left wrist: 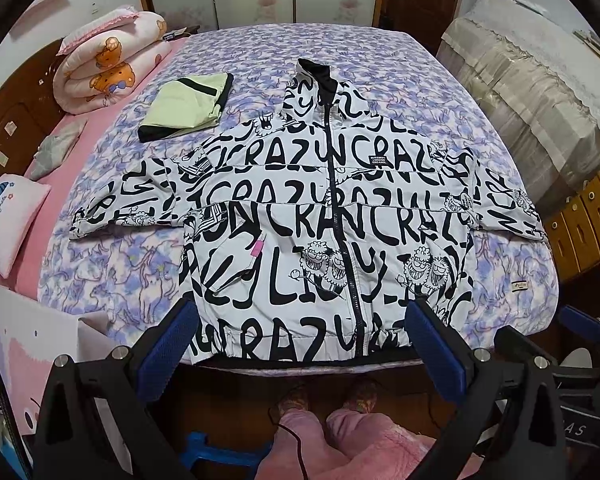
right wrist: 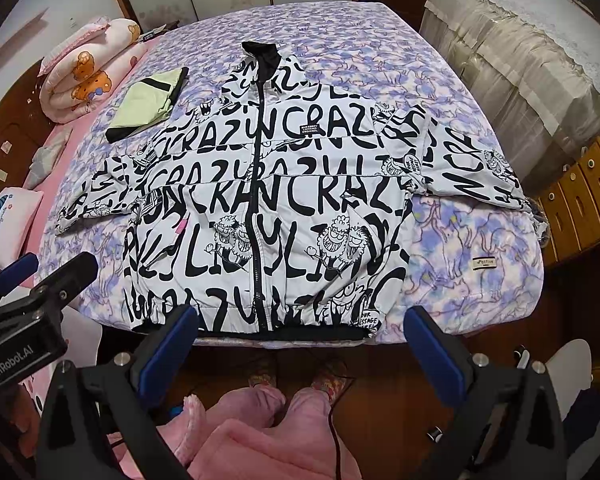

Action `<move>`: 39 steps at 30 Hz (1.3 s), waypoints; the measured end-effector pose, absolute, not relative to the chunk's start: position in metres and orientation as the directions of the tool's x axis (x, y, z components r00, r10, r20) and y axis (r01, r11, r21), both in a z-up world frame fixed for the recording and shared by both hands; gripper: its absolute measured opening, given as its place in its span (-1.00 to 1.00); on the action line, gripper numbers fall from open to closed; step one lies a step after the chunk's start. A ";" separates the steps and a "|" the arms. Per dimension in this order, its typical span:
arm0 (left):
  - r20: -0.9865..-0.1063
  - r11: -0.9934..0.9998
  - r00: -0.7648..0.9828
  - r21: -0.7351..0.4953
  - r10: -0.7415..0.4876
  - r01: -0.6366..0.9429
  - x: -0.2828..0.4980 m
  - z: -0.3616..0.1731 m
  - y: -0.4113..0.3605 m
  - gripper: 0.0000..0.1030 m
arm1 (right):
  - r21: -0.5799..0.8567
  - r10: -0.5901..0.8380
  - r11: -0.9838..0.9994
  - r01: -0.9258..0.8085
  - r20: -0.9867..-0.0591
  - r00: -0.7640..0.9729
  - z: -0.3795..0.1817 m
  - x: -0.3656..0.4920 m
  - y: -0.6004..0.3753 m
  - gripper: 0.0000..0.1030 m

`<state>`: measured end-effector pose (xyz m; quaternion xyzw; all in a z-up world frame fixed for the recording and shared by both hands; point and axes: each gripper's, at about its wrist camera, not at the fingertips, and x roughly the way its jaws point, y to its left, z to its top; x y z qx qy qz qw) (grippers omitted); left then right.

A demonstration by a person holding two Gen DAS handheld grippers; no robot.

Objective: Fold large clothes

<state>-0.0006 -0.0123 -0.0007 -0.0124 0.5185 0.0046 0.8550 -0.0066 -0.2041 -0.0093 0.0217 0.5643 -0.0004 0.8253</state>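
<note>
1. Lying flat and face up on the bed point(left wrist: 260, 48), the jacket point(left wrist: 324, 216) is zipped shut, with its collar at the far end and both sleeves spread out to the sides.
2. Its hem runs along the near edge of the bed, just above the person's pink-clad legs point(left wrist: 340, 432) and patterned slippers.
3. The left gripper point(left wrist: 300, 344) is wide open and holds nothing; its blue pads point(left wrist: 168, 344) hover at the hem, one past the jacket's left corner, the other over the hem right of the zip. Whether they touch the cloth cannot be told.
4. The right gripper point(right wrist: 300, 344) is spread just as wide and also empty; one pad point(right wrist: 168, 348) sits over the hem left of the zip, the other point(right wrist: 432, 348) beyond the jacket's right corner, over the bed edge.
5. In the right wrist view the left gripper shows at the left of the jacket, near its lower corner.
6. A folded green garment point(left wrist: 188, 106) lies beside the jacket's left shoulder, toward the far end.
7. A rolled pink quilt point(left wrist: 108, 64) sits farther left of the jacket, and a small pillow point(left wrist: 10, 220) lies left of the sleeve.
</note>
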 end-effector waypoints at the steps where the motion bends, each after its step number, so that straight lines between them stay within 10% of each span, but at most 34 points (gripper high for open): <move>1: -0.887 1.000 0.462 -0.017 -0.005 -0.021 -0.001 -0.001 -0.012 0.99 | 0.035 0.023 0.999 0.026 -0.931 0.363 -0.009 -0.007 -0.204 0.99; 39: -0.879 0.977 0.464 0.005 0.107 -0.215 -0.009 0.010 -0.044 0.99 | 0.109 0.131 0.991 -0.079 -0.915 0.381 -0.009 0.021 -0.267 0.99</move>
